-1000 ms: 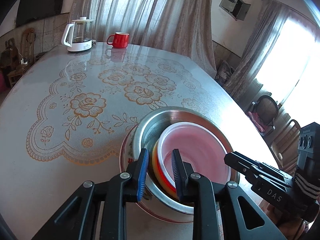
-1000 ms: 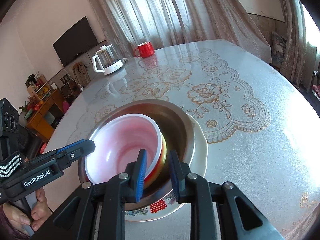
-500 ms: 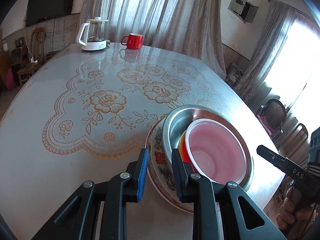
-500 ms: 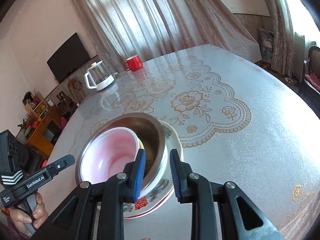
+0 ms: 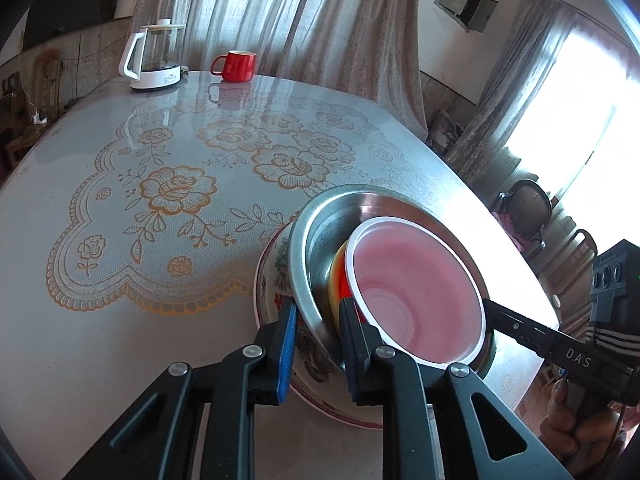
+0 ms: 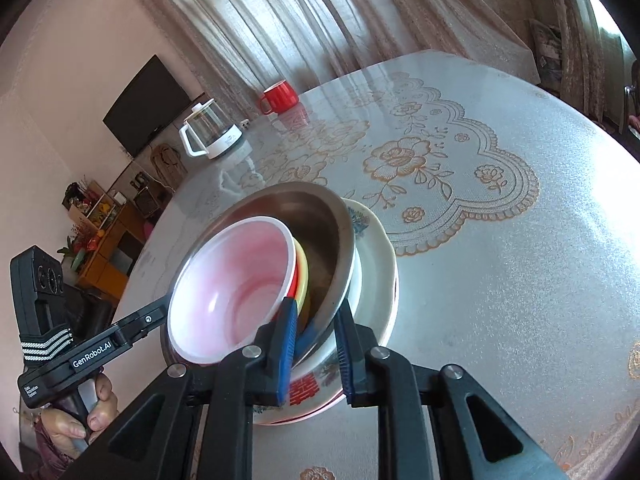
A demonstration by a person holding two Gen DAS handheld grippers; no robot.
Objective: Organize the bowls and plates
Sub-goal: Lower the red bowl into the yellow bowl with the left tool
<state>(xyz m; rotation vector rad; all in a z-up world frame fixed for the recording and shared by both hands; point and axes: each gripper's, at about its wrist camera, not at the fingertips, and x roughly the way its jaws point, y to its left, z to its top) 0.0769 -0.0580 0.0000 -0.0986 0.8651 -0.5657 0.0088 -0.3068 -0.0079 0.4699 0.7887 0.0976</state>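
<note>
A stack of bowls stands near the table's edge. A flowered white ceramic bowl is at the bottom and a steel bowl sits tilted inside it. Nested in the steel bowl are a yellow bowl, a red bowl and a pink-white bowl. My left gripper straddles the steel rim on one side, my right gripper on the opposite side. Both sets of jaws are closing, with the pads against the steel rim.
A glass kettle and a red mug stand at the far edge of the round table, which has a rose-patterned cover. Chairs stand beyond the table's right edge. A hand holds the left gripper.
Half a second ago both grippers were drawn back off the stack. They have moved in again and now pinch the steel bowl's rim, and the steel bowl sits more tilted.
</note>
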